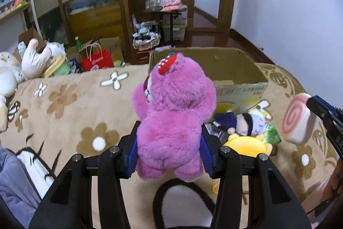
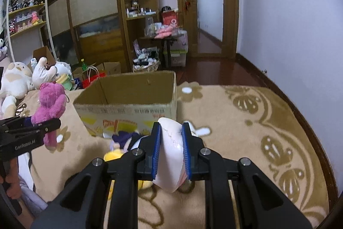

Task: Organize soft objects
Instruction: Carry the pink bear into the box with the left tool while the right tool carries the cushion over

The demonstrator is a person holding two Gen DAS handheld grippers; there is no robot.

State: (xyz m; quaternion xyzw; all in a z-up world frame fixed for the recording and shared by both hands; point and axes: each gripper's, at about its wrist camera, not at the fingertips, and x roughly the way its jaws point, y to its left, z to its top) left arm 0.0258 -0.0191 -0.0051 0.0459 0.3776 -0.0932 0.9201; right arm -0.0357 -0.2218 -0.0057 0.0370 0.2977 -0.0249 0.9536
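Note:
My left gripper is shut on a pink plush bear with a strawberry cap, held upright above the bed; it also shows at the left of the right wrist view. My right gripper is shut on a white and pink swirl-roll plush, which also shows in the left wrist view. An open cardboard box stands on the bed ahead of both grippers. A small purple-haired doll and a yellow plush lie in front of the box.
The bed has a beige flower-pattern blanket. Several white plush toys pile at its far left. A red paper bag, boxes, a basket and wooden shelves stand on the floor beyond. A white wall runs on the right.

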